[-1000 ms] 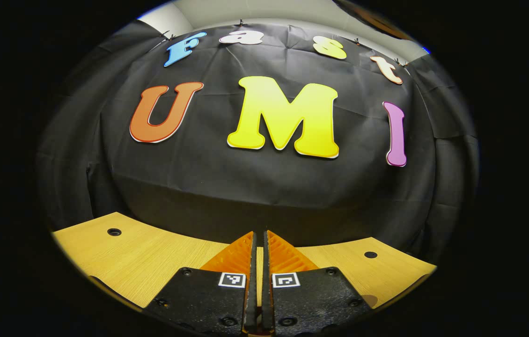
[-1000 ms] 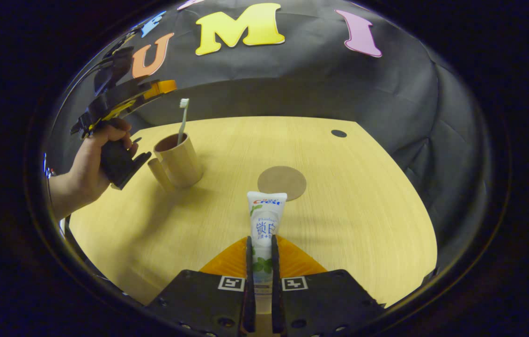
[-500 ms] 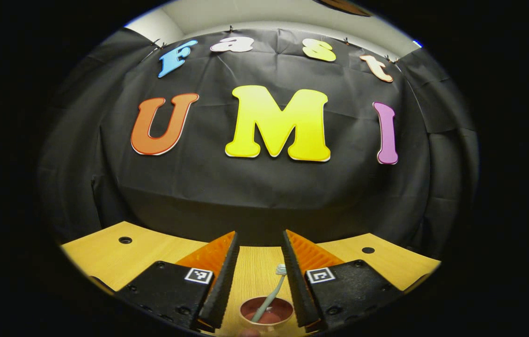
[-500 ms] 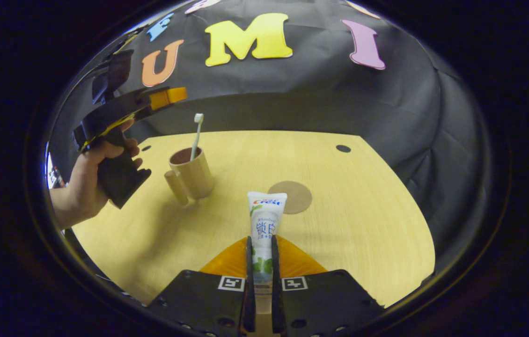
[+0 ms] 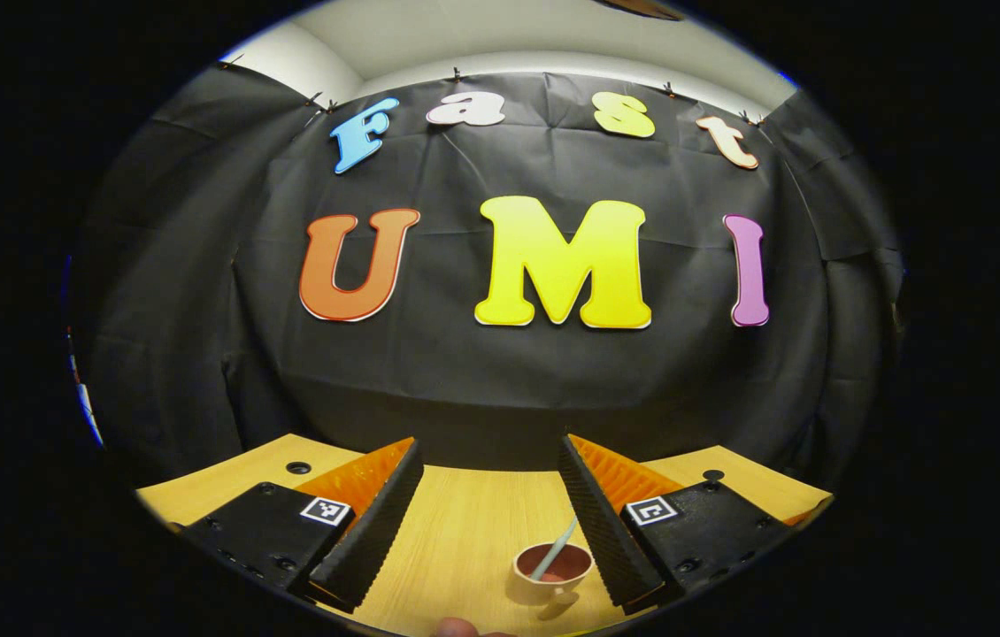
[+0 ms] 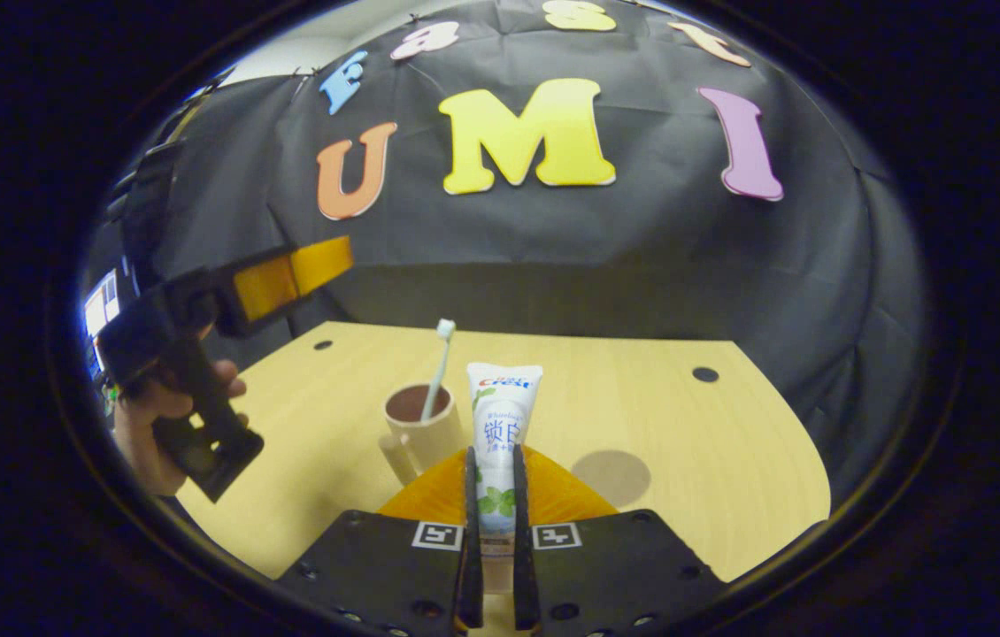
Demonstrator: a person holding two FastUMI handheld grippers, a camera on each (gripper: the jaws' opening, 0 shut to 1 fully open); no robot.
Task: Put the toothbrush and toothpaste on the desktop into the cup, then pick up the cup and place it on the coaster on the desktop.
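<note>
Behind everything we see the black cloth wall (image 5: pixel 482 372) of the booth, and below it the pale wooden worktop (image 6: pixel 730 495) with some small dark holes near its far edge.

On this worktop, in the right gripper view, a round brown coaster (image 6: pixel 611 478) lies flat to the right of our fingers, with nothing on it. The beige cup (image 6: pixel 420 431) with a handle stands upright, a little to the left of centre and well apart from the coaster. A toothbrush (image 6: pixel 438 370) stands in the cup, its bristle end up and leaning slightly to the right.

We hold the toothpaste (image 6: pixel 500 425) in the right gripper (image 6: pixel 492 495). Its jaws are narrow and both fingers press on the lower part of the tube (the flat sealed end points away from us). The tube is in the air above the worktop and, in this view, it stands just beside the cup on the right; we cannot tell if they touch.

At the left of the same view, a hand (image 6: pixel 155 425) holds the left gripper (image 6: pixel 292 270) above the worktop, higher than the cup and to its left.

In the left gripper view, the jaws of the left gripper (image 5: pixel 489 460) are wide apart and hold nothing. Between the fingers, lower down and near the right finger, we see the cup (image 5: pixel 550 573) from above with the toothbrush (image 5: pixel 556 548) inside it.
</note>
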